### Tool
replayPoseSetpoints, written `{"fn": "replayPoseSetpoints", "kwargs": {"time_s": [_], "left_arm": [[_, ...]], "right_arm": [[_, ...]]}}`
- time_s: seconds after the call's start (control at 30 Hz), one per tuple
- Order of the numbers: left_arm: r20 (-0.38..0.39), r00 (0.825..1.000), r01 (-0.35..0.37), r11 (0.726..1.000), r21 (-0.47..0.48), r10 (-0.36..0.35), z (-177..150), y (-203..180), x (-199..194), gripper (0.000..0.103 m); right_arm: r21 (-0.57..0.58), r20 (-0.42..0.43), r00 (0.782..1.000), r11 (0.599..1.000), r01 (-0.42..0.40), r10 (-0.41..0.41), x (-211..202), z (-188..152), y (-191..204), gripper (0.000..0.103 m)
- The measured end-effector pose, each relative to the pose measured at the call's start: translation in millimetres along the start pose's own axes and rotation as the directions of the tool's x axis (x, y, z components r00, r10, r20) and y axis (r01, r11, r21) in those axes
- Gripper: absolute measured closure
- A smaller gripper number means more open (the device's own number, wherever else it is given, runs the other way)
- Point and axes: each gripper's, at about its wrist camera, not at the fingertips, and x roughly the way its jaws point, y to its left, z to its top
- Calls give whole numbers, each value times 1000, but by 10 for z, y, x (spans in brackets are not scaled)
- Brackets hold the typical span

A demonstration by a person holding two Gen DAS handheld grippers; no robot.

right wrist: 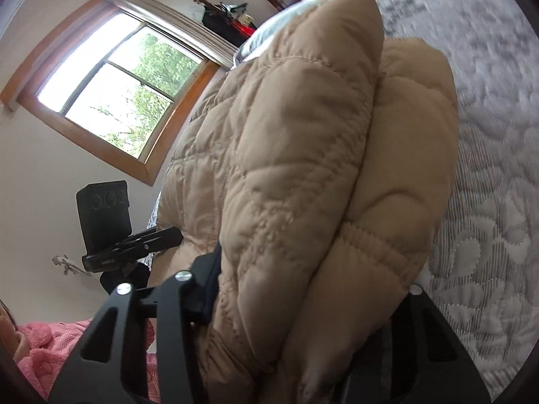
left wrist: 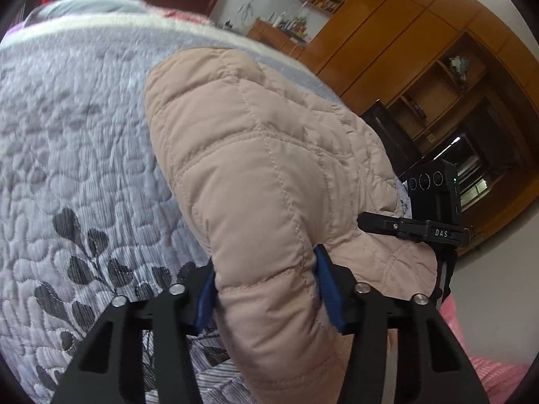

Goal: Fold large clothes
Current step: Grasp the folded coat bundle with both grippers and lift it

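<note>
Lengthwise, quilted coat (left wrist: 269, 168) runs away from both grippers (left wrist: 266, 289) (right wrist: 303, 289), each clamped on it.

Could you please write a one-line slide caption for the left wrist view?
Left tongs clamp a fold of the beige quilted jacket over the grey leaf-patterned bedspread.

Daylight's pouring in through the window (right wrist: 111, 91), blown out white at the panes, and I'm seeing soft, even light on the jacket (left wrist: 262, 168). The bedspread (right wrist: 488, 107) smears with motion blur (top right especially), and fisheye bending darkens every corner.
</note>
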Motion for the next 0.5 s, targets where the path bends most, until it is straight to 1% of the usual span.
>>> {"fn": "replayPoseSetpoints", "kwargs": {"time_s": [0.1,0.2,0.33,0.5], "left_arm": [[38,999,0,1000,25,-1,27,-100,-141,52],[74,997,-13,999,44,9,141,-106,-241,52],[131,990,-54,997,58,46,366,-105,-397,52],[182,978,-112,992,53,101,656,39,-511,52]], "right_arm": [[-45,27,1000,999,10,-9,-70,53,180,61],[-91,40,999,995,31,-28,-100,169,351,61],[-146,51,998,988,44,-37,-42,443,559,61],[-185,33,999,982,43,-37,215,918,697,61]]}}
